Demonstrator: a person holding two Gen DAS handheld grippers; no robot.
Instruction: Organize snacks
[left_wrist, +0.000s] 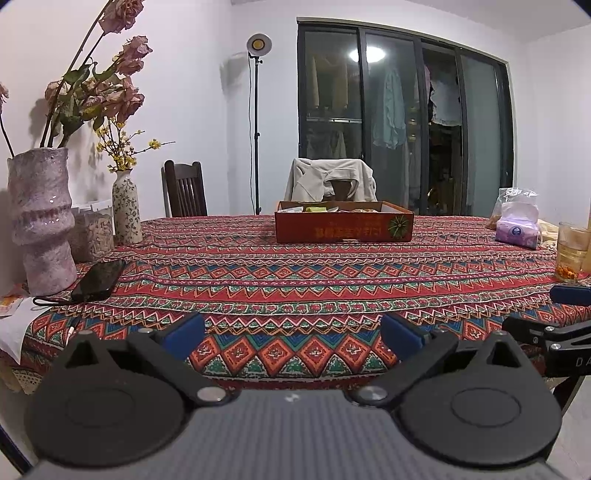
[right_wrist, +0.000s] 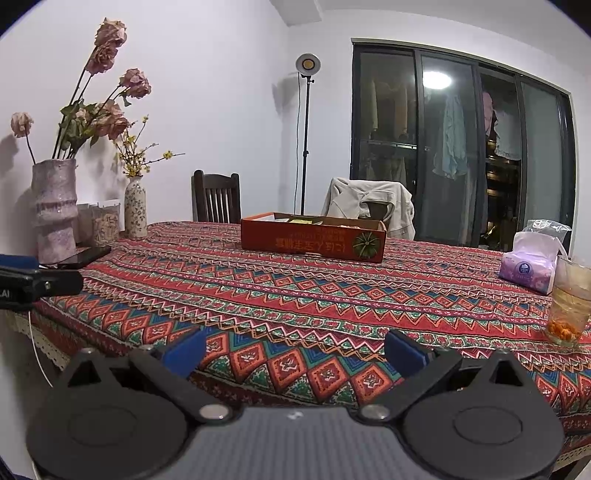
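Note:
An orange-red cardboard box (left_wrist: 343, 226) (right_wrist: 313, 242) sits at the far middle of the patterned table; snack packets (left_wrist: 320, 209) show just above its rim, too small to tell apart. My left gripper (left_wrist: 291, 334) hovers open over the table's near edge, nothing between its blue pads. My right gripper (right_wrist: 293, 350) is also open and empty, low over the near edge. Each gripper shows at the edge of the other's view: the right one (left_wrist: 546, 317) on the right of the left wrist view, the left one (right_wrist: 33, 280) on the left of the right wrist view.
Left side: a tall pink vase (left_wrist: 40, 218), a small floral vase (left_wrist: 126, 210), a jar (left_wrist: 92, 232) and a black phone (left_wrist: 99, 279). Right side: a tissue pack (right_wrist: 528, 267), a plastic bag (left_wrist: 515, 199) and a glass with a drink (right_wrist: 569, 302). Two chairs (right_wrist: 216, 201) stand beyond the table.

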